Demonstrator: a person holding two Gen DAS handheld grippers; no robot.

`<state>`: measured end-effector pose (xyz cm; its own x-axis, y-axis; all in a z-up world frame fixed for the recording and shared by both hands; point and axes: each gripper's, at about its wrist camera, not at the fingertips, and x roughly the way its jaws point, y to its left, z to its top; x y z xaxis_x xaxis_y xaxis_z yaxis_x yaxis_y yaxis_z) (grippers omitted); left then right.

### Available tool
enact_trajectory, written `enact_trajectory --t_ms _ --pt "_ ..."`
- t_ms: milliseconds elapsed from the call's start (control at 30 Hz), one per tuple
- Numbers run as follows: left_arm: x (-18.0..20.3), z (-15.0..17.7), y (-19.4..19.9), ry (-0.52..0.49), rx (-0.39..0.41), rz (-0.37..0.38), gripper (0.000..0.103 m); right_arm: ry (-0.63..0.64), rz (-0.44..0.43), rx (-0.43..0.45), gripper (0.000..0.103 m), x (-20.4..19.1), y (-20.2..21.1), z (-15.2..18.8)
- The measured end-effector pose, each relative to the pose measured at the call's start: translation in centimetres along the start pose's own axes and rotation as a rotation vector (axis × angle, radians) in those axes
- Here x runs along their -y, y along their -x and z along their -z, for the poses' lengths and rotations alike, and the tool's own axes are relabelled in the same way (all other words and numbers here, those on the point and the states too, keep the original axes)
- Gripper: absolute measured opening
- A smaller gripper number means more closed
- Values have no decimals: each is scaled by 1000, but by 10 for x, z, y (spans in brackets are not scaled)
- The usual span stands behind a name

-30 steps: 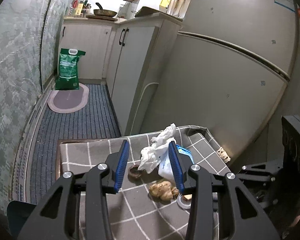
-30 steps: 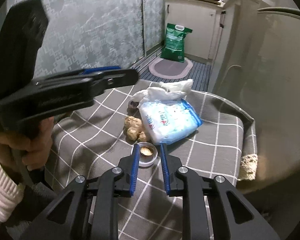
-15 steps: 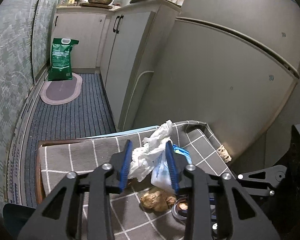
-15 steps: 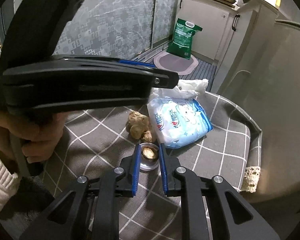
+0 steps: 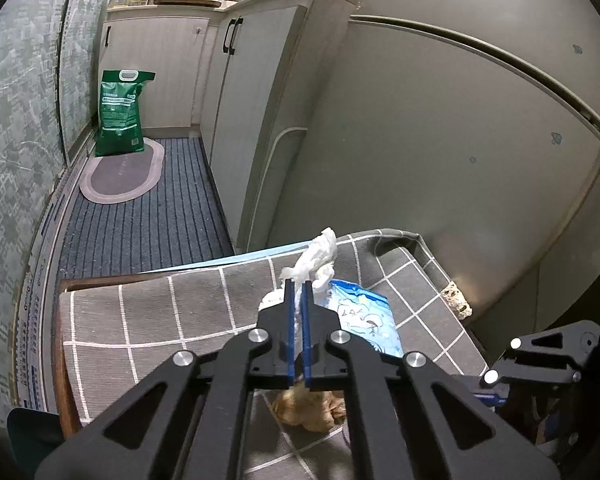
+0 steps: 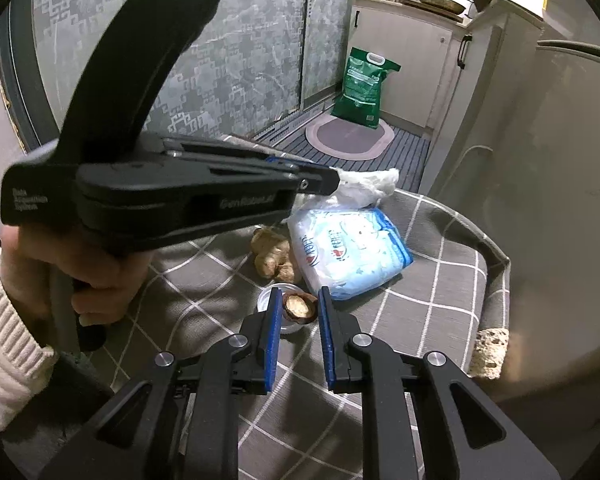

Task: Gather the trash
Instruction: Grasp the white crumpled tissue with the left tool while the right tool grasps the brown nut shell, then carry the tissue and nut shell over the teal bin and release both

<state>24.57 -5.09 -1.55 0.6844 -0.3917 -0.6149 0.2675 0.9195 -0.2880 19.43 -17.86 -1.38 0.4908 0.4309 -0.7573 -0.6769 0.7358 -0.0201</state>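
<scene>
A crumpled white tissue (image 5: 318, 258) lies at the far side of a grey checked tablecloth (image 5: 160, 312). My left gripper (image 5: 298, 285) is shut on the tissue, which sticks out past its tips; the right wrist view shows the same grip (image 6: 366, 180). A blue-white tissue pack (image 6: 348, 248) lies beside it, with a piece of ginger (image 6: 272, 254) and a brown nutshell (image 6: 298, 306) in a small clear dish (image 6: 266, 300). My right gripper (image 6: 300, 296) is open, its fingers on either side of the nutshell.
A grey fridge (image 5: 460, 140) stands right behind the table. White cabinets (image 5: 244, 80), a green bag (image 5: 120, 108) and an oval mat (image 5: 120, 172) are on the striped floor beyond. A patterned glass door (image 6: 240, 60) is on the left.
My left gripper moved forward over the tissue and closed on it. My right gripper advanced to the dish and now straddles the nutshell, slightly wider.
</scene>
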Motion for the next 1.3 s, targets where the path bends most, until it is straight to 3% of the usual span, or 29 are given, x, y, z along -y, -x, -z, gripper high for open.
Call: enact_trajectory --t_ms 700,1300 --pt "-11 -5 47 68 118 48 2 -4 18 67 17 -4 33 -7" --pt "-60 13 109 119 159 -12 2 62 -7 92 18 -50 29 -41"
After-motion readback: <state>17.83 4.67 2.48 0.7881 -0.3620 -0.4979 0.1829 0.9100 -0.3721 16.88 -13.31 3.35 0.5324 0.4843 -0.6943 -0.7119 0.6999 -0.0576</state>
